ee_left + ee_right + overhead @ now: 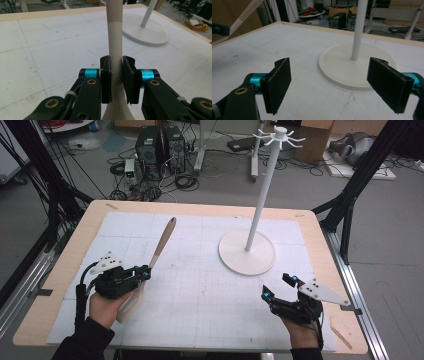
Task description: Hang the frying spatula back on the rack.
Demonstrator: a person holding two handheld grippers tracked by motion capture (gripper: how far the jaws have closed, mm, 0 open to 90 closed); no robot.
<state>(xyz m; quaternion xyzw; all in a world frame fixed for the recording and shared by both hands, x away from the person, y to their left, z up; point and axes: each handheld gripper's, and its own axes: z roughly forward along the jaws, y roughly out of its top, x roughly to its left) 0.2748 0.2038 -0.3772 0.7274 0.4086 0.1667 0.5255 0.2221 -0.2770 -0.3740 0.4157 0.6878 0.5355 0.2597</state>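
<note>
Grey floor [385, 230] strewn with cables [150, 190], two black computer towers [161, 147], and cardboard boxes [312, 135] behind.

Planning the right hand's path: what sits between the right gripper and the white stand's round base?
Nothing: in the right gripper view the stretch of white mat between the open right gripper and the stand's base is bare.

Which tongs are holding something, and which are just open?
The left tongs are shut on the spatula, pinching its pale handle. The right tongs are wide open with nothing between them, facing the white hanging stand.
</note>
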